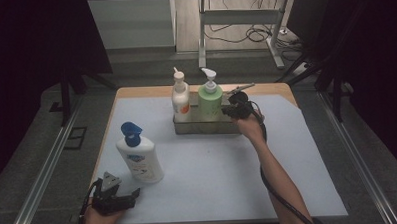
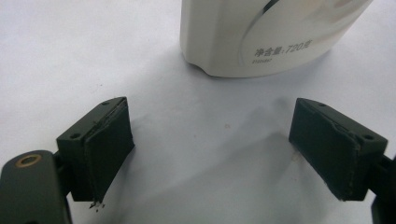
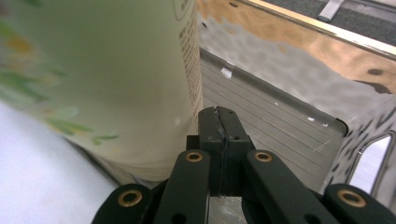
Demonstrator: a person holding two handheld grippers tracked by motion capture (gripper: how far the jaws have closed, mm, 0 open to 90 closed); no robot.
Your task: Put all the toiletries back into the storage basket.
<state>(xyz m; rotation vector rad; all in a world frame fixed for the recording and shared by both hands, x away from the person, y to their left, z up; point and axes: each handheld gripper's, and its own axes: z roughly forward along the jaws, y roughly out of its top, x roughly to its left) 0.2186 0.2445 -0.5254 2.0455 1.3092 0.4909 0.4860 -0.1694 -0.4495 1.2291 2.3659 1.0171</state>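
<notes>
High view | bottles: three [image 1: 139,154], two in one tray [image 1: 207,127] | left gripper [image 1: 120,199] jaws apart | right gripper [image 1: 236,109] jaws together, empty

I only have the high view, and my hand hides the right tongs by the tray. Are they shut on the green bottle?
Observer: No. The right gripper view shows the right tongs shut on nothing, pads pressed together, close beside the green bottle.
Operator: Are they over the tray or outside it?
Observer: Over the metal tray. Its ribbed floor lies just behind the tips.
Operator: And the left tongs?
Observer: The left tongs stand open with only table between the pads. The white bottle stands ahead, apart from them.
</notes>
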